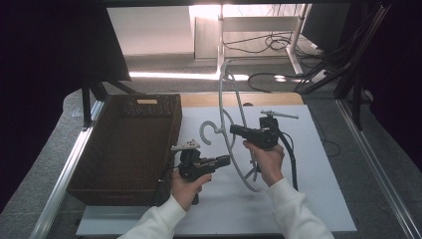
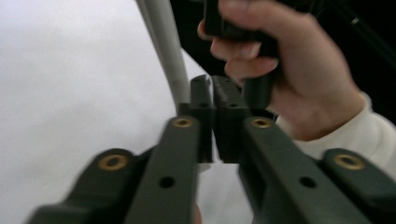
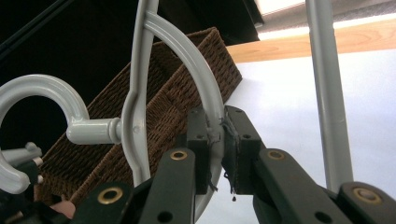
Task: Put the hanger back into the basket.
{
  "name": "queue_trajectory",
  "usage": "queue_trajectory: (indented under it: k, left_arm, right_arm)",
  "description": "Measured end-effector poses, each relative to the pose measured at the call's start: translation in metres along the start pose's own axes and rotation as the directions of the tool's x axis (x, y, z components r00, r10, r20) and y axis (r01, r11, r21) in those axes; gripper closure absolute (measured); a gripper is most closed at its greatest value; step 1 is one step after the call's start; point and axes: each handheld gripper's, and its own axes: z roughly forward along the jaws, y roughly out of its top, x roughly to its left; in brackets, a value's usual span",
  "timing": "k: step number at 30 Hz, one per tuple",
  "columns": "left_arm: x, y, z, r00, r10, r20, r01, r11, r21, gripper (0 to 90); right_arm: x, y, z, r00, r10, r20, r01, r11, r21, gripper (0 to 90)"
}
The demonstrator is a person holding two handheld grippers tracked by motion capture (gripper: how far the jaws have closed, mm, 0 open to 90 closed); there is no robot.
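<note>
Both my grippers clamp the white hanger (image 1: 233, 144): right gripper (image 3: 215, 140) on its curved arm, left gripper (image 2: 212, 109) jaws closed beside its bar.

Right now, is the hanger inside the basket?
No, the white hanger is held up over the white board by the right gripper, beside the wicker basket.

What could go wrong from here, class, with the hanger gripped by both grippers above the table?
1. The right gripper pinches only the hanger's thin curved arm, so the hanger might twist or slip.
2. The left gripper is shut at the very edge of a rail; that hold could pop off.
3. The hook hangs close to the wicker basket and may snag its rim.
</note>
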Motion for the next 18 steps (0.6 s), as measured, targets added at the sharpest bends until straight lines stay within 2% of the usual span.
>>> queue_trajectory:
  k: [3,11,15,18]
  left_arm:
    - [0.004,0.004,-0.009,0.9994,-0.013,0.031,0.013,0.9997,-0.022,90.0]
    - [0.008,0.010,-0.023,0.9974,-0.035,0.063,0.038,0.9981,-0.047,90.0]
    - [0.008,0.008,-0.019,0.9981,-0.026,0.056,0.028,0.9992,-0.028,90.0]
    - [0.009,0.005,-0.012,0.9995,-0.016,0.027,0.016,0.9998,-0.007,86.1]
  right_arm:
    - [-0.001,-0.001,0.001,1.0000,-0.001,0.002,0.001,1.000,0.006,81.2]
    - [-0.004,-0.003,0.003,0.9999,0.012,-0.002,-0.012,1.000,0.012,80.9]
    - [-0.004,-0.003,0.003,0.9999,0.015,-0.008,-0.014,1.000,0.011,81.2]
    - [-0.004,-0.003,0.002,0.9997,0.020,-0.017,-0.020,1.000,-0.003,81.6]
